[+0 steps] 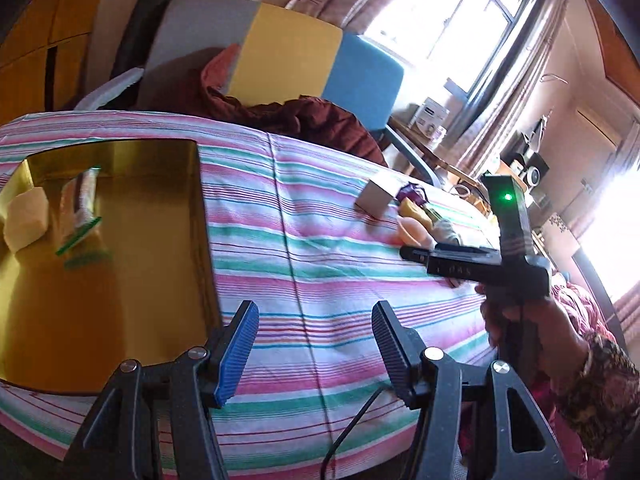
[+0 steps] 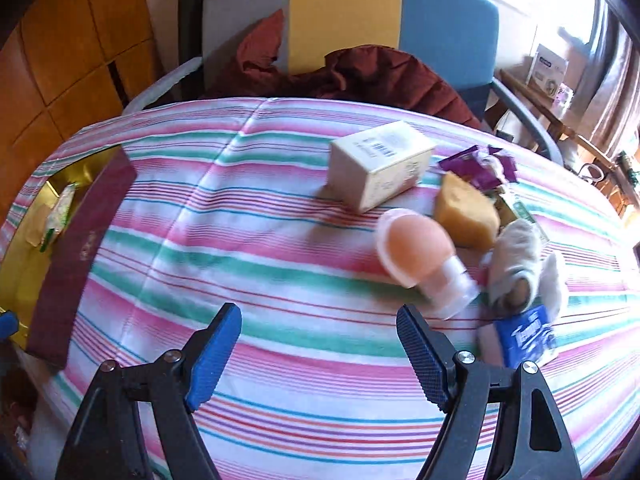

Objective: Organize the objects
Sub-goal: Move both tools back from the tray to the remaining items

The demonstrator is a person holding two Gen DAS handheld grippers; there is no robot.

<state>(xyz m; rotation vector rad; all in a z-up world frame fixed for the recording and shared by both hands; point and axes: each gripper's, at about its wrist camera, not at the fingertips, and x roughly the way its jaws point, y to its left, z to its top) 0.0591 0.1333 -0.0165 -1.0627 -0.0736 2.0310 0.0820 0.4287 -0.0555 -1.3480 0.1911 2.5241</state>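
My left hand-held gripper: released, blue ribbed pads apart, nothing between them, over the striped cloth.
My right hand-held gripper: released too, jaws wide and empty, pointing down at the cloth short of the pile.
Counter: covered by a pink, green and white striped cloth.
Gold-lined open box: at the counter's left end, maroon outside; a pale yellow block and a clear green-edged packet lie inside.
Pile at right: cream cardboard box with a barcode, purple wrappers, yellow sponge wedge, peach-capped clear bottle lying on its side, grey soft toy, blue printed packet, all close together.
Behind: grey, yellow and blue chair with a rust-brown cloth.
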